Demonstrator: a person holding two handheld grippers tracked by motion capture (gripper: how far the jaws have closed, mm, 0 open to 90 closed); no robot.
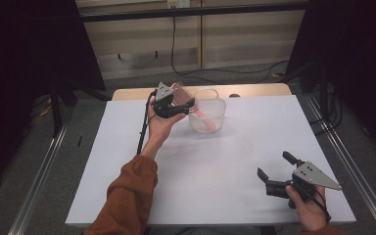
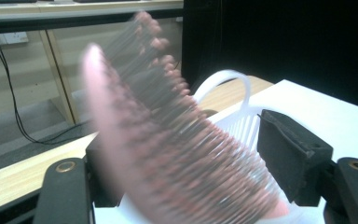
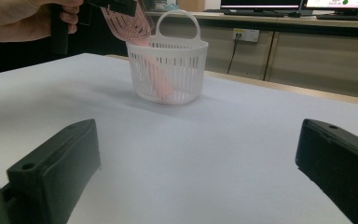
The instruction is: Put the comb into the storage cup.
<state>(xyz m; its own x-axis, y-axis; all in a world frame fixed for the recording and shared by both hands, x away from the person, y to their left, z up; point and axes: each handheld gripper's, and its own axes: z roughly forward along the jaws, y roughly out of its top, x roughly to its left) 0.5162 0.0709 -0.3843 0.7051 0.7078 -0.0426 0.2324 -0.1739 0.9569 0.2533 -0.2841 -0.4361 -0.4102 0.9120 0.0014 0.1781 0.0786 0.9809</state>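
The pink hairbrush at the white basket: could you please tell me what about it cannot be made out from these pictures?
- Left gripper view: the pink hairbrush is motion-blurred, so whether the jaws press on it is unclear.
- Right gripper view: its handle is veiled by the white basket wall; whether it touches the bottom is hidden.
- High view: the left gripper covers the brush head; the bristles are too small to see.
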